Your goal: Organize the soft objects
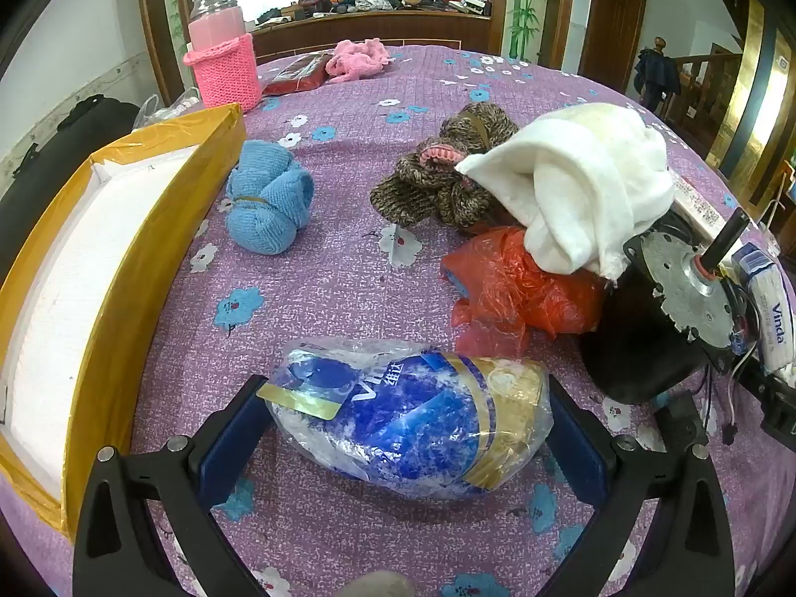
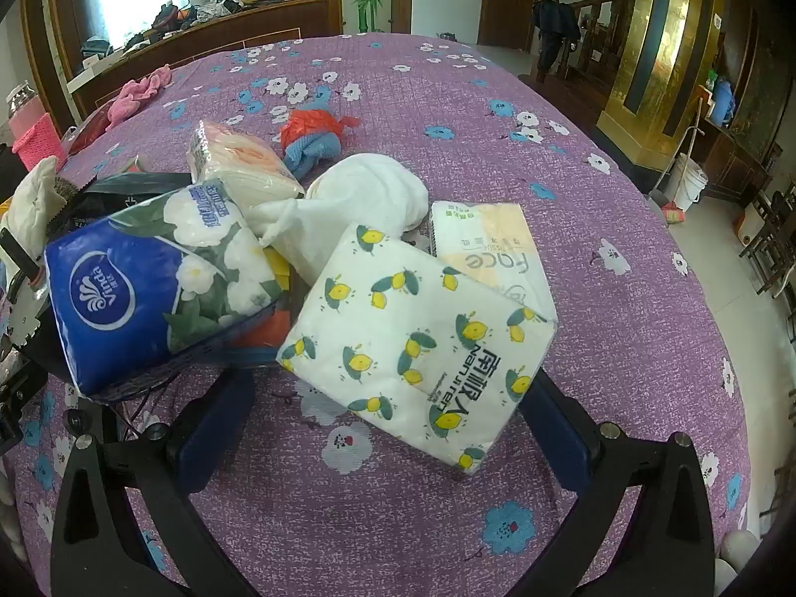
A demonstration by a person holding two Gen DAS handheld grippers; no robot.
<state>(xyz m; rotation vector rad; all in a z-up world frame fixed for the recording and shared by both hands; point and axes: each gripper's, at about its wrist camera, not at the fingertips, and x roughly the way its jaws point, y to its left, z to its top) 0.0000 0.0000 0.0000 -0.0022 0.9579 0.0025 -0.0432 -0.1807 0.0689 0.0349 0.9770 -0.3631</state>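
In the left wrist view my left gripper [image 1: 408, 383] stands open. A crumpled blue and gold plastic wrap [image 1: 413, 418] lies on the purple flowered cloth between its blue pads. A blue knitted bundle [image 1: 268, 204], a brown knit [image 1: 447, 174], a white fleece [image 1: 572, 184] and a red plastic bag [image 1: 517, 293] lie beyond. In the right wrist view my right gripper [image 2: 388, 378] is open too, with a lemon-print tissue pack [image 2: 413, 333] tilted between its fingers. A blue Vinda tissue pack [image 2: 149, 288], a white cloth [image 2: 358, 199] and two more tissue packs lie behind it.
A yellow-taped box [image 1: 114, 268] with a white lining stands at the left. A black motor [image 1: 681, 293] with wires sits at the right, beside the fleece. At the far side stand a pink knitted holder [image 1: 224, 74] with a jar, and a pink cloth [image 1: 358, 57].
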